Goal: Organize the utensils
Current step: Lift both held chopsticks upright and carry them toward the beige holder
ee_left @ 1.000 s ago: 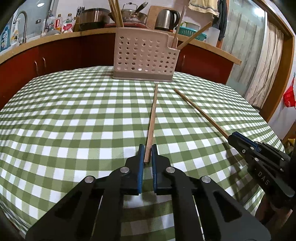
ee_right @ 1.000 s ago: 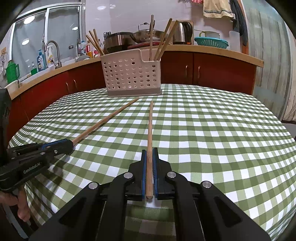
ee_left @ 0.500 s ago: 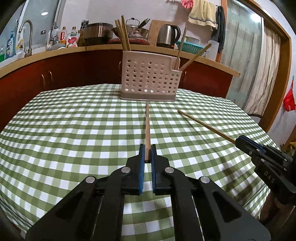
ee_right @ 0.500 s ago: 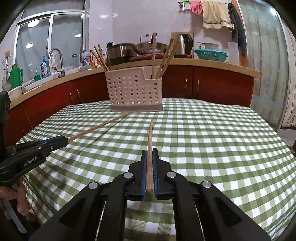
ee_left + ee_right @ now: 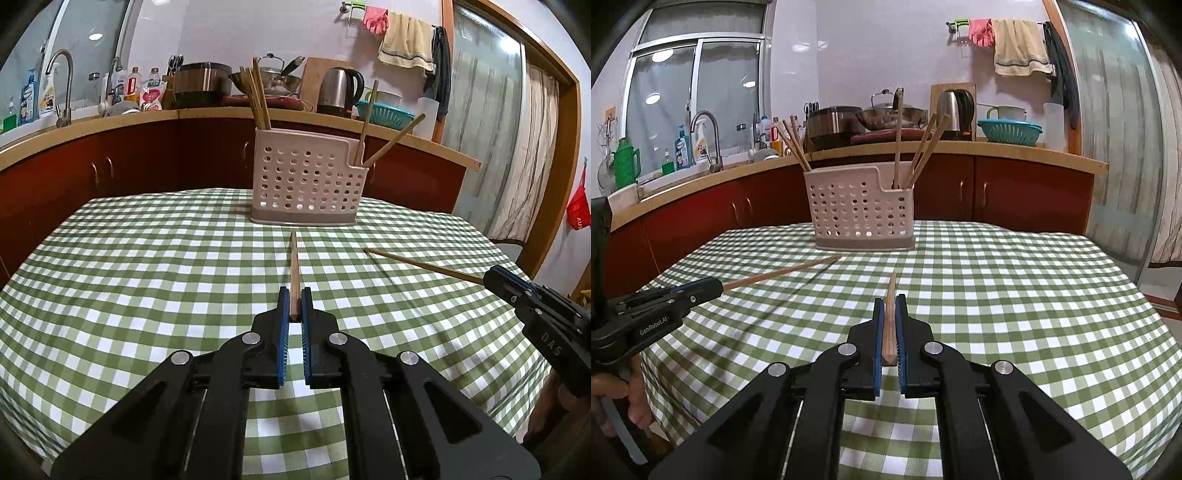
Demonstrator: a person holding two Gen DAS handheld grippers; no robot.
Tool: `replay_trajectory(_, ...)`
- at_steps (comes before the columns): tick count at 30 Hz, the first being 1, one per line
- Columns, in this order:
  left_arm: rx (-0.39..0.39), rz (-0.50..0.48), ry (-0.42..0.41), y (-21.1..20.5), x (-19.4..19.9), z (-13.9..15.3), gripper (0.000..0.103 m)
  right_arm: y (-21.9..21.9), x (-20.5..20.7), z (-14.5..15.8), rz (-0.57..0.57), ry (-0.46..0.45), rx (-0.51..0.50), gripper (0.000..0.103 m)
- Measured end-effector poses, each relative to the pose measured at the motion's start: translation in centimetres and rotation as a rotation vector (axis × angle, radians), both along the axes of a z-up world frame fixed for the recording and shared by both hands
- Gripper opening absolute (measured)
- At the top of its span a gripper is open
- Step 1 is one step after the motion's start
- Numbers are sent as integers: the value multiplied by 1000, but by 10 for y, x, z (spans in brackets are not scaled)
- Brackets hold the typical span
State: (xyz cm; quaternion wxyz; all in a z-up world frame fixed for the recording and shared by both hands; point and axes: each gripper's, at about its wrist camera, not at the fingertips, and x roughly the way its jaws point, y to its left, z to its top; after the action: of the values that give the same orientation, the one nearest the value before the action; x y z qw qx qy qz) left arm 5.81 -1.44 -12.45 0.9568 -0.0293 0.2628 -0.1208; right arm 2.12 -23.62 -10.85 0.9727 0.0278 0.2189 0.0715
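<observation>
Left wrist: chopstick [image 5: 294, 273] pinched between fingers [image 5: 283, 314]; right fingers [image 5: 879, 325] likewise pinching another.

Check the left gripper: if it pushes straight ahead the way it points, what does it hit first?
Probably the holder. The left gripper is shut on a chopstick aimed at its front wall, so that tip would touch first. Depth is hard to judge.

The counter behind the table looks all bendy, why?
Left wrist view: the fisheye lens bows the counter and darkens the corners. Right wrist view: same curve on the counter; ceiling lights glare in the window.
</observation>
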Motion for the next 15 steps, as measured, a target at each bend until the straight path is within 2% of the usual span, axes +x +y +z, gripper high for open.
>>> replay_trajectory(15, -34, 23, -76, 16, 1, 36, 7, -2, 6, 42, 0, -103, 2, 7)
